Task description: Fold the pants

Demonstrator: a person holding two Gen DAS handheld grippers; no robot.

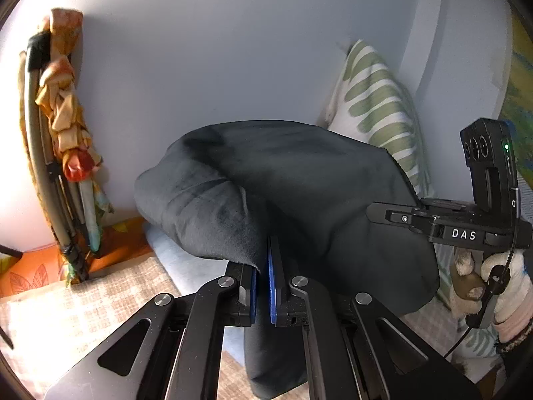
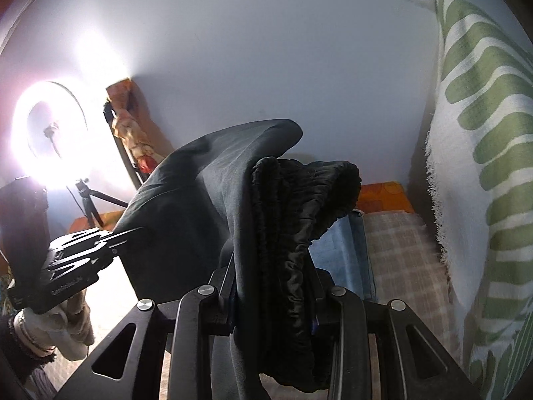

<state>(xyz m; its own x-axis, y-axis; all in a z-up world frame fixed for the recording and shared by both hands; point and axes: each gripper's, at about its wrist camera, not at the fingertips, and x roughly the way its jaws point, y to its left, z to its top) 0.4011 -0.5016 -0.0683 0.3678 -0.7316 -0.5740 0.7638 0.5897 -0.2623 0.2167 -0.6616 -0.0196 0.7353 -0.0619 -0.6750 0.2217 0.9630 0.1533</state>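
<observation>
The black pants (image 1: 286,193) hang in the air between my two grippers, above the bed. My left gripper (image 1: 263,266) is shut on a fold of the pants, the cloth pinched between its blue pads (image 1: 272,286). My right gripper (image 2: 273,286) is shut on the gathered elastic waistband (image 2: 299,200), which bunches over its fingers and hides the tips. In the left wrist view the right gripper (image 1: 466,226) shows at the right edge behind the pants. In the right wrist view the left gripper (image 2: 80,253) shows at the left, holding the far side of the pants (image 2: 206,180).
A checked bedsheet (image 1: 100,306) and folded blue denim (image 2: 346,253) lie below. A green-striped white pillow (image 2: 483,166) leans at the right. A folded frame with orange cloth (image 1: 63,153) leans on the wall. A bright ring light on a tripod (image 2: 50,133) stands at the left.
</observation>
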